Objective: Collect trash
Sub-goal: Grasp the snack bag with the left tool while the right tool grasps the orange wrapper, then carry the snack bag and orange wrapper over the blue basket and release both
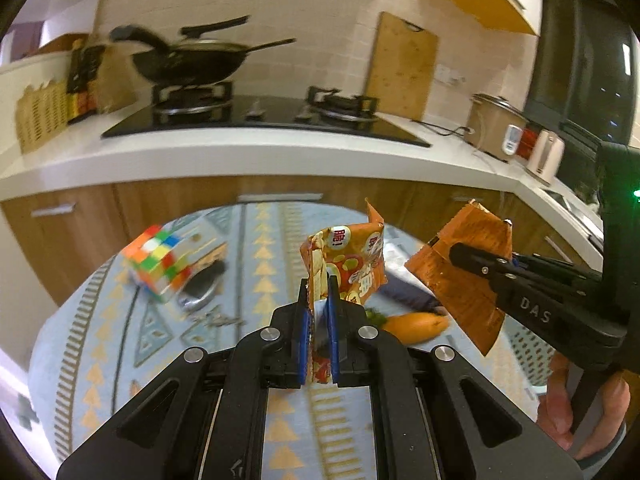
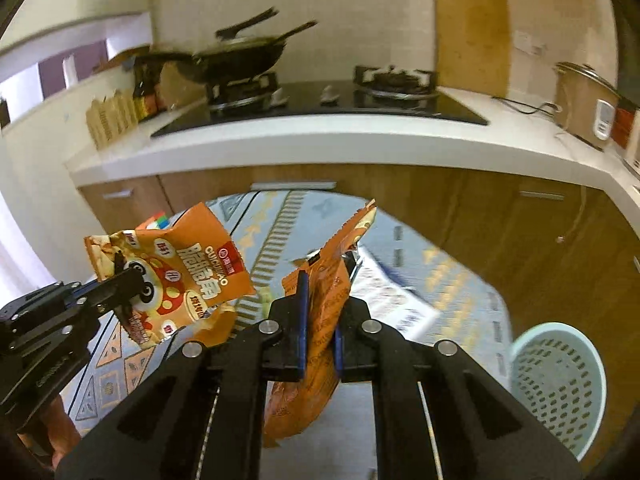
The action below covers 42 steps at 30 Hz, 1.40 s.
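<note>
Snack wrappers hang in the air above the patterned surface (image 1: 256, 344), one clamped in each tool. Against the wall, the kitchen counter (image 1: 248, 156) carries a gas hob (image 1: 264, 114) with a black wok (image 1: 188, 64). Down at the right stands a pale blue perforated basket (image 2: 560, 384). On the surface lie a Rubik's cube (image 1: 158, 260) and a carrot (image 1: 416, 326). The left tool (image 1: 318, 312) pinches an orange printed snack wrapper (image 1: 352, 264) upright, while the right tool (image 2: 320, 320) is closed on a plainer orange wrapper (image 2: 320, 308).
</note>
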Available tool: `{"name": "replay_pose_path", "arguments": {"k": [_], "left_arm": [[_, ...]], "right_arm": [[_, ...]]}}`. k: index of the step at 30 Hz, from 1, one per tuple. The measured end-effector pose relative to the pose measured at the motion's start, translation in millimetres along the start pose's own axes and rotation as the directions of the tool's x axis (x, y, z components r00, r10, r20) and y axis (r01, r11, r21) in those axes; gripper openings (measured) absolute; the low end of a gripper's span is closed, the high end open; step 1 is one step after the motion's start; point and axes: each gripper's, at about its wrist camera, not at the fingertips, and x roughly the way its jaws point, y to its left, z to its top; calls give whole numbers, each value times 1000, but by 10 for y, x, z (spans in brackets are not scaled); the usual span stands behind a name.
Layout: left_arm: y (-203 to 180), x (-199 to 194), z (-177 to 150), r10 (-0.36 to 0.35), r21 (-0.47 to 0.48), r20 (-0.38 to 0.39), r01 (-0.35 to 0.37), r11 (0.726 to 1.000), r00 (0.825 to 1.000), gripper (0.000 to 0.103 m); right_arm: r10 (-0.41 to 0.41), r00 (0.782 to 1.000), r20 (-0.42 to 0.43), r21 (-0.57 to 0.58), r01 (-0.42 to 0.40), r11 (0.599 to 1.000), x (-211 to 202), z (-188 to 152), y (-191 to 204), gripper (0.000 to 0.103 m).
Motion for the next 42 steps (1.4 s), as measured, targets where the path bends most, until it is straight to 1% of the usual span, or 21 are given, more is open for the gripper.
{"name": "replay_pose_path", "arguments": {"k": [3,7,12,19,26,32,34,37,39,40,41,42], "left_arm": [[-223,7,48,-30,34,5,30,999,1000,6],[-616,51,104,-74,90,8,73,993,997,6],[-1056,189,92,-129,145,-20,131,981,991,6],[-1698,448,-41,-213,202,-96,229,952,972,6],[-2213,756,-226,-272,220,-186,310,925,944,6],[-2440,971,-367,-286,227,-251,343,911,925,6],[-2490,1048,-422,-294,229,-281,361,904,914,6],[-2543,1137,-494,-289,231,-310,366,901,906,7],[-2548,1172,-514,-289,221,-321,368,903,902,10],[-2542,1189,-528,-287,218,-325,367,904,901,17],[-2540,1193,-536,-282,221,-321,361,906,904,23],[-2549,1183,-534,-278,225,-318,357,907,906,25]], "right_arm": [[-39,999,25,29,38,999,-218,-16,-229,8],[-91,995,43,69,88,994,-427,-75,-538,8],[-159,986,42,146,151,978,-652,-230,-1042,8],[-245,970,12,273,232,934,-871,-507,-1756,8],[-292,955,-45,352,289,890,-938,-843,-2238,8],[-307,943,-125,404,331,853,-818,-1097,-2539,8],[-307,940,-151,413,342,844,-768,-1166,-2589,8],[-300,936,-181,424,350,835,-701,-1256,-2644,9],[-304,934,-190,432,357,828,-685,-1284,-2658,10],[-302,933,-197,437,359,825,-672,-1296,-2675,13],[-296,934,-201,442,356,823,-660,-1308,-2688,16],[-294,933,-205,446,357,821,-652,-1323,-2698,18]]}}
